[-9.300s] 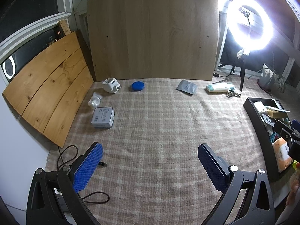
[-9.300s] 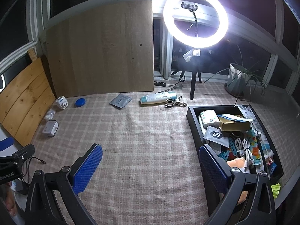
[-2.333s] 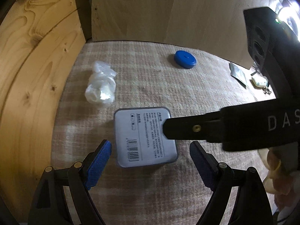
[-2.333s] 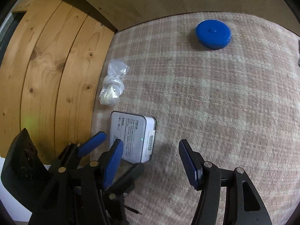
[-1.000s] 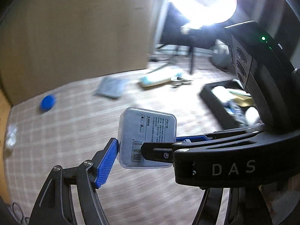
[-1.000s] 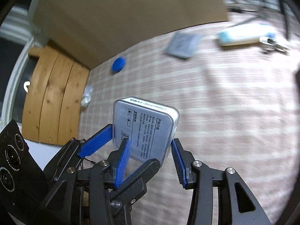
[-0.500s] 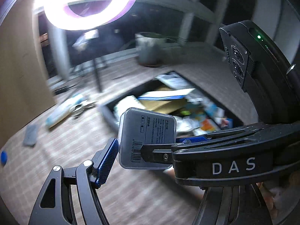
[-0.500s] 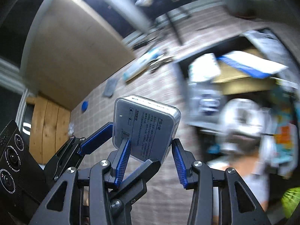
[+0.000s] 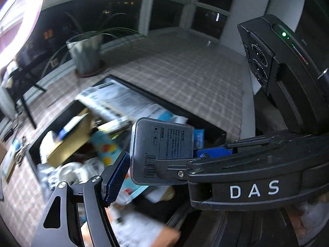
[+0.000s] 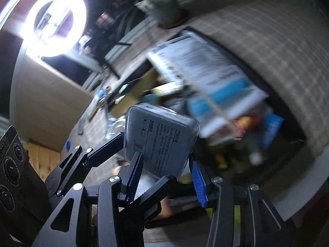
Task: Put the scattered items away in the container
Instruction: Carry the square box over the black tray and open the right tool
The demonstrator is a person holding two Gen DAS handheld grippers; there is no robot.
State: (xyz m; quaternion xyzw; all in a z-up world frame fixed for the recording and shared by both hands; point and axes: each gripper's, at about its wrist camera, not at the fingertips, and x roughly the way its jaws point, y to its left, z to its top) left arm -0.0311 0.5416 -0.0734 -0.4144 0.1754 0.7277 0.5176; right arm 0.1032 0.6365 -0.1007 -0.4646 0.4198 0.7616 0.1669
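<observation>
Both grippers hold one grey box (image 9: 162, 150) with a barcode label, in the air above the black container (image 9: 213, 129). My left gripper (image 9: 164, 164) is shut on the box's sides. My right gripper (image 10: 164, 164) is shut on the same grey box (image 10: 160, 140), its fingers crossing the left ones. The black container (image 10: 296, 135) below is full of packets, a brown carton and a large white and blue packet (image 10: 205, 78). The view is motion-blurred.
A potted plant (image 9: 86, 55) stands on the checked cloth beyond the container. A ring light (image 10: 55, 20) on a stand shines at the back. A white tube and metal clip (image 9: 16, 154) lie on the cloth left of the container.
Both grippers, shut on the grey box, have carried it from the left side of the cloth rightward to above the container. The container now fills the view below.
</observation>
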